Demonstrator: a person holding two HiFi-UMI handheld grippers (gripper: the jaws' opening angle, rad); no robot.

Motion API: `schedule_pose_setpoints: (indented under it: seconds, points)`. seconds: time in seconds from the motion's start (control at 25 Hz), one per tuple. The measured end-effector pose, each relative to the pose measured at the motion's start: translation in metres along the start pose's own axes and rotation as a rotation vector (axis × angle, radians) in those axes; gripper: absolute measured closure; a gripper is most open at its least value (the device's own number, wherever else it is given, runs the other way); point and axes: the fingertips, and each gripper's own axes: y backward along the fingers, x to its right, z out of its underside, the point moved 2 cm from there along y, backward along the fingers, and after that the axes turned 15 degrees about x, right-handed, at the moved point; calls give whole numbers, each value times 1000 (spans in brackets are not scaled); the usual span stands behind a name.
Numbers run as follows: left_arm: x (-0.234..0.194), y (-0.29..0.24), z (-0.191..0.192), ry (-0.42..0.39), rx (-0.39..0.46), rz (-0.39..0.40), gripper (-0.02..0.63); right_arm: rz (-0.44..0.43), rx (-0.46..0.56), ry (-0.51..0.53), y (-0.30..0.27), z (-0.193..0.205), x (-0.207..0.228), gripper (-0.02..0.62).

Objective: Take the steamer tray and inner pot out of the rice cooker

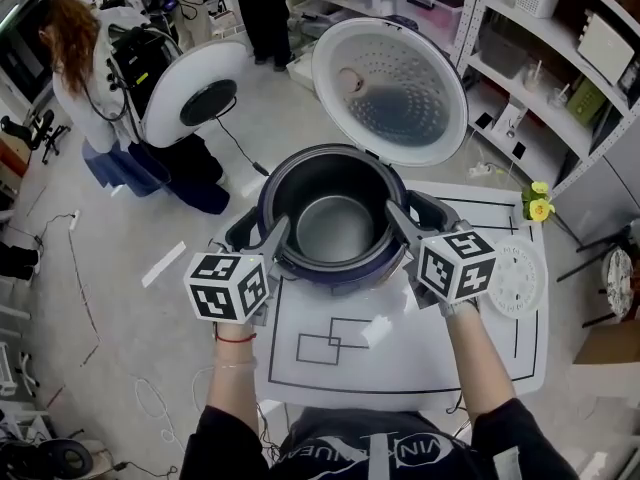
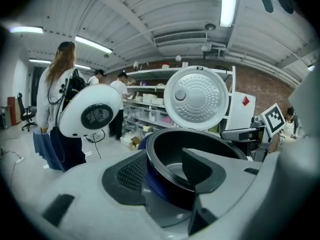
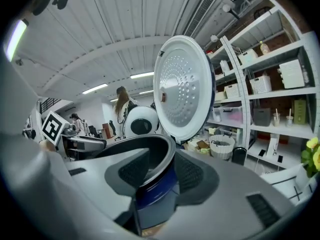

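The rice cooker stands on the table with its lid tipped up and back. The dark inner pot sits in it, empty. My left gripper is open astride the pot's left rim, one jaw inside the pot and one outside. At the right rim my right gripper straddles the wall the same way, pads apart from it. A white round perforated steamer tray lies flat on the table, right of the cooker.
The cooker stands on a white mat with black outlines. Yellow flowers sit at the table's far right corner. A person and a white round device are on the floor behind left; shelves line the right.
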Motion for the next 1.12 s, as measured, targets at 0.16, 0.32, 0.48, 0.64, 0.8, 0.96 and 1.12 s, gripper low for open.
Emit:
schedule_pose_setpoints:
  seconds: [0.16,0.32,0.48,0.64,0.8,0.96,1.12]
  points:
    - [1,-9,3,-3,-33,14,402,2,-26,-28,-2,5,3,439]
    - [3,-15,9,-1,-47,19,402,5,-49,-46,-4,12,7,442]
    - [1,-18,10,17,-50,13,402,6,-55,-54,-7,12,7,446]
    - [0,-20,9,7,-49,-20,402,15,-68,-59,-8,13,6,459]
    - [-2,-20,8,35,-24,-61,420,40,-54,-71,-9,12,5,468]
    - [-1,-16,8,28,-8,-100,428,64,-28,-74,-7,11,6,483]
    - [-1,-11,4,35,21,-146,473,75,3,-70,-3,8,6,500]
